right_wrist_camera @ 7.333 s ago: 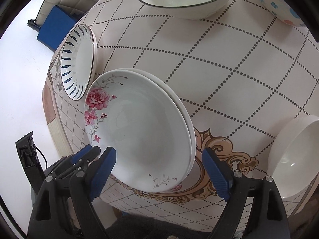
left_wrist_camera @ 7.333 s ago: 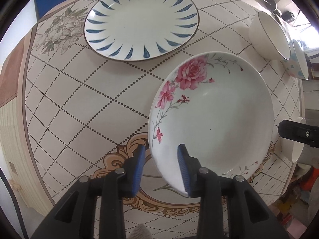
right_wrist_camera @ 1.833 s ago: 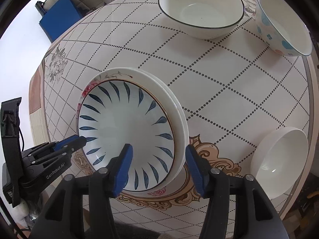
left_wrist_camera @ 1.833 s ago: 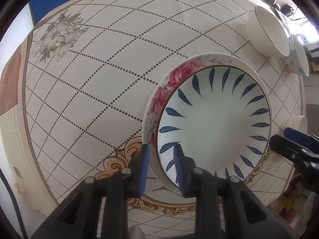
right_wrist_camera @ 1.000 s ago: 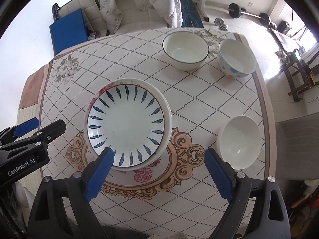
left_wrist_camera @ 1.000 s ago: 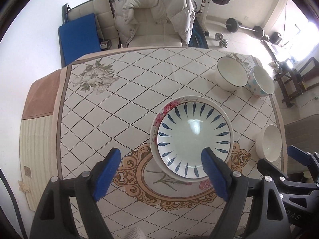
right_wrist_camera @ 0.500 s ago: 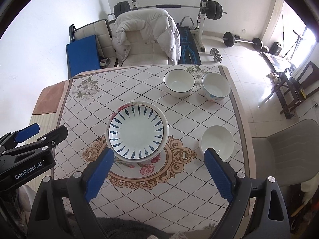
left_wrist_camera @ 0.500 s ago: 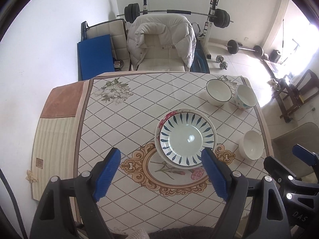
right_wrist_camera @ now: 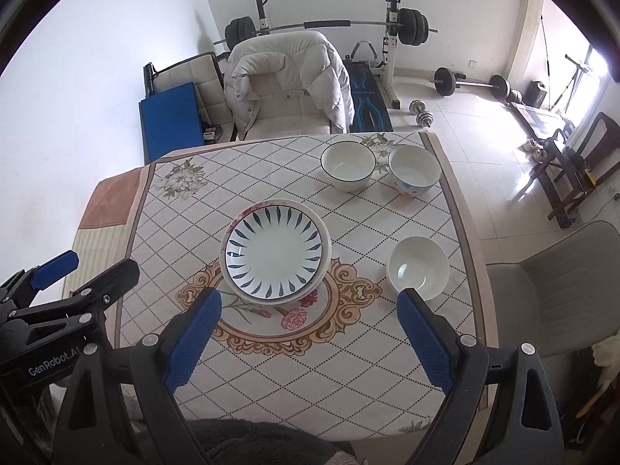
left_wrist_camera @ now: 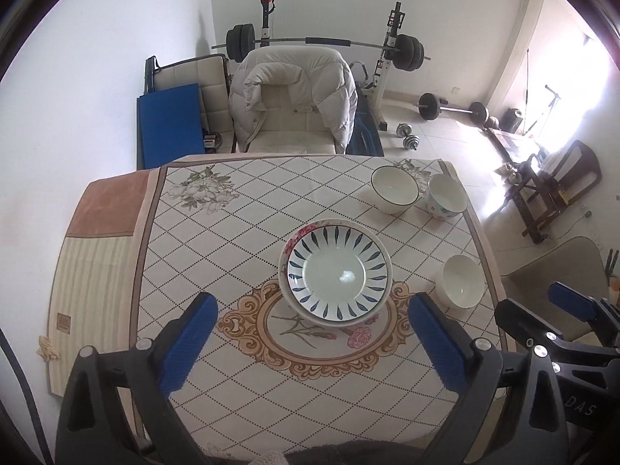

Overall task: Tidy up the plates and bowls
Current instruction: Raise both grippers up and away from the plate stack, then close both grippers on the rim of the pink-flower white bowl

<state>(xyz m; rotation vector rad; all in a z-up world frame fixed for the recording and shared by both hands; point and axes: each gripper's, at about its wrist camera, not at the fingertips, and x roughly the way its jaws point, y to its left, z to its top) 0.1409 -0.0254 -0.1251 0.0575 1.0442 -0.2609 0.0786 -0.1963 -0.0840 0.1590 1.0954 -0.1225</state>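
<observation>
Gym gear is lining the far wall behind the bench. Both claws are hovering released and empty, the left claw having just widened. Stacked plates are lying at its 12 o'clock, well apart. "GenRobot.AI" is showing on the left claw's body in the right view.

I see a white plate with blue leaf strokes round its rim stacked upright on a white plate with pink roses, both at the middle of the bench. Near the far right corner a white bowl with a dark rim stands just beside a white bowl with blue dots. A plain white bowl sits near the right edge, apart from the stack.
</observation>
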